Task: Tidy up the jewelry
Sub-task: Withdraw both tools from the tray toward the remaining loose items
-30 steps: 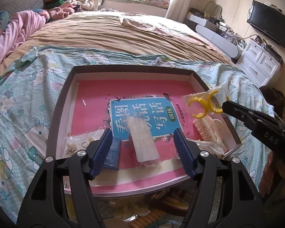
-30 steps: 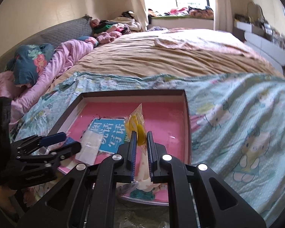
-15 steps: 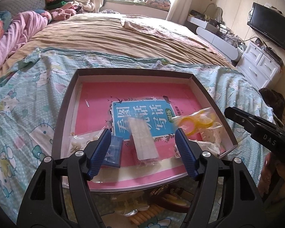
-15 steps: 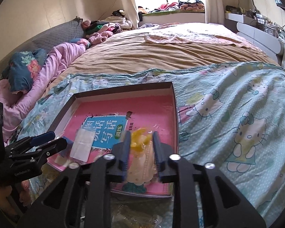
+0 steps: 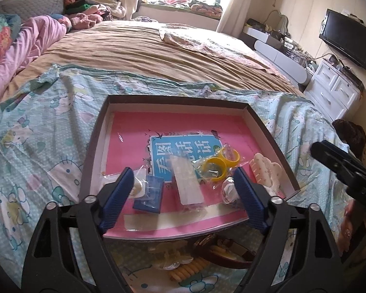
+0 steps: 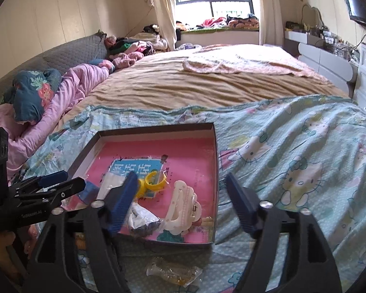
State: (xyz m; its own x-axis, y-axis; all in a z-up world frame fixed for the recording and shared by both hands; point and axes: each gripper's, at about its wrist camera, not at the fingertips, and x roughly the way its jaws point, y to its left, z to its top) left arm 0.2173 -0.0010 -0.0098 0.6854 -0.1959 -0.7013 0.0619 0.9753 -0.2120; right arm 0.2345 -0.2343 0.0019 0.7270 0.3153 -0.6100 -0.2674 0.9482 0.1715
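Observation:
A shallow dark box with a pink book inside lies on the bed. In it lie a clear bag with yellow rings, a white hair claw, a blue box, a clear flat packet and a small wrapped bundle. My left gripper is open and empty over the box's near edge. My right gripper is open and empty above the box's near right corner.
Loose pieces lie on the sheet in front of the box: a clear bag, a brown hairband and yellow comb-like items. Pink bedding lies at the left. White drawers and a TV stand at the right.
My right gripper opened and let go of the bag of yellow rings, which now lies in the box. It pulled back to the right. My left gripper stayed open.

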